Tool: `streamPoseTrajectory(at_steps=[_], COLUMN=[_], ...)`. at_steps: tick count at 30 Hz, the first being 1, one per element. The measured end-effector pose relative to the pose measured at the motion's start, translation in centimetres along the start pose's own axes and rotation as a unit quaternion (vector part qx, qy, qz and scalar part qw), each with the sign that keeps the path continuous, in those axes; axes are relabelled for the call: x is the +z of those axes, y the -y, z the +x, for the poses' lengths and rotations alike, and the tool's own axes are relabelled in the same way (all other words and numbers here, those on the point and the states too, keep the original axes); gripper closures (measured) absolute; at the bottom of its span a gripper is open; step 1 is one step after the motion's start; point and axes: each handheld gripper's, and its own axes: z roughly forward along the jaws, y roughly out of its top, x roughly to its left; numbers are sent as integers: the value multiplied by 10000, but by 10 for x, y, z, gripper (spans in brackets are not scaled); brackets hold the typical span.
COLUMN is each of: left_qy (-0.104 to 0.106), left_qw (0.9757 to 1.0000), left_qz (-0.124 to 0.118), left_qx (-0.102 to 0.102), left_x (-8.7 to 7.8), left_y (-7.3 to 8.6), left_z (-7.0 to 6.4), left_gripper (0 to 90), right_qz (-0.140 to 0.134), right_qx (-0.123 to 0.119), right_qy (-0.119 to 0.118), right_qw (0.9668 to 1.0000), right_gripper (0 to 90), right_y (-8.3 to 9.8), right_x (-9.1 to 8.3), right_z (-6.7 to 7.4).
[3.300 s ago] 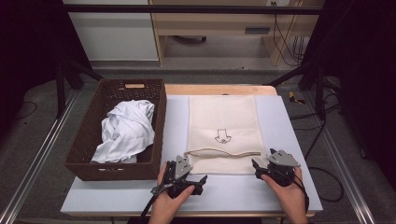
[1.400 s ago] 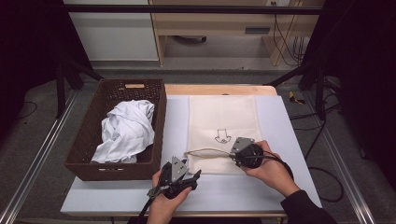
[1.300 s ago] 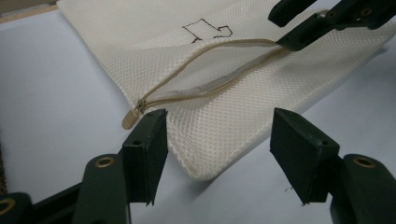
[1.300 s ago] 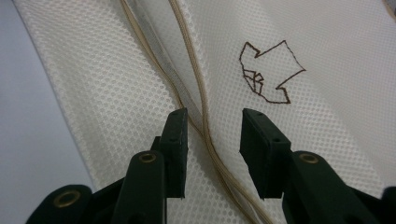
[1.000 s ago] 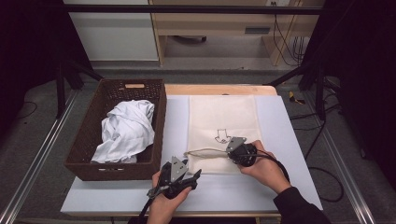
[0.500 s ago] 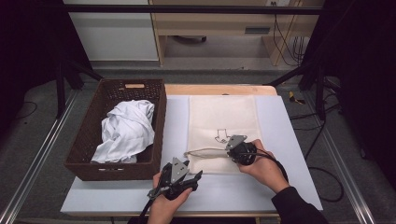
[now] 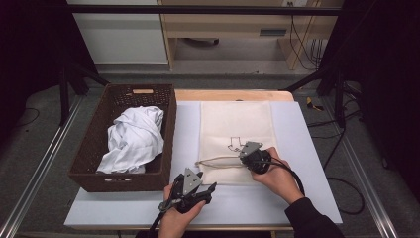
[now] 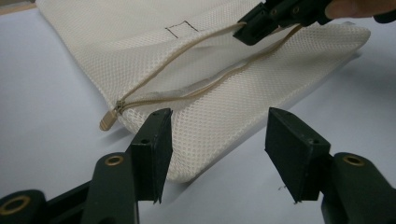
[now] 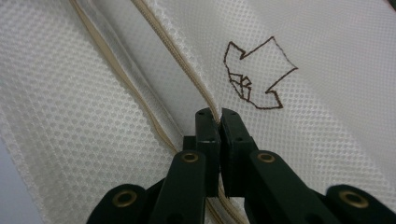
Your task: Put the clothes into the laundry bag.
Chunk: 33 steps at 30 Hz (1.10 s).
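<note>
The mesh bag (image 7: 236, 139) lies flat on the tabletop (image 7: 307, 198) beside the basket (image 7: 99, 148); the right gripper (image 9: 219, 122) is clamped on its upper zipper edge (image 8: 196, 44), while the left gripper (image 8: 217, 140) hovers apart near the bag's corner

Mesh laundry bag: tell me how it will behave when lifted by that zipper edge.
The mesh laundry bag is probably floppy: its zipper edge already tents up where the right gripper pinches it. Likely light, since it lies flat and looks empty. It may sag open along the zipper.
</note>
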Motion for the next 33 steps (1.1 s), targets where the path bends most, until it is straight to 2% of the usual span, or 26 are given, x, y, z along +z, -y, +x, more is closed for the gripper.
streamPoseTrajectory(at_steps=[6, 9, 13, 17, 21, 26, 33], left_qy=[5, -16, -22, -24, -20, -15, -17], left_qw=[10000, 10000, 10000, 10000, 10000, 10000, 9999], left_qz=[14, 10, 1, -24, -71, -81, -101], left_qx=[21, 16, 21, 18, 18, 31, -15], left_x=[2, 1, 1, 1, -1, -2, -3], left_y=[0, 0, 1, 1, -1, -2, -3], left_z=[-1, -1, 0, -1, -1, 0, 2], left_gripper=[416, 414, 411, 402, 397, 391, 369], right_qz=[-192, -311, -457, -589, -742, -919, -1015], right_qx=[71, 51, 40, 10, -85, -105, -134], right_qy=[244, 450, 745, 889, 1115, 1288, 1359], right_qw=[9995, 9985, 9962, 9943, 9910, 9874, 9854], right_gripper=[879, 880, 881, 881, 880, 880, 880], right_y=[-8, -14, -23, -31, -42, -53, -65], right_x=[-11, -16, -23, -29, -36, -42, -44], right_z=[-3, -3, -5, -8, -10, -12, -14])
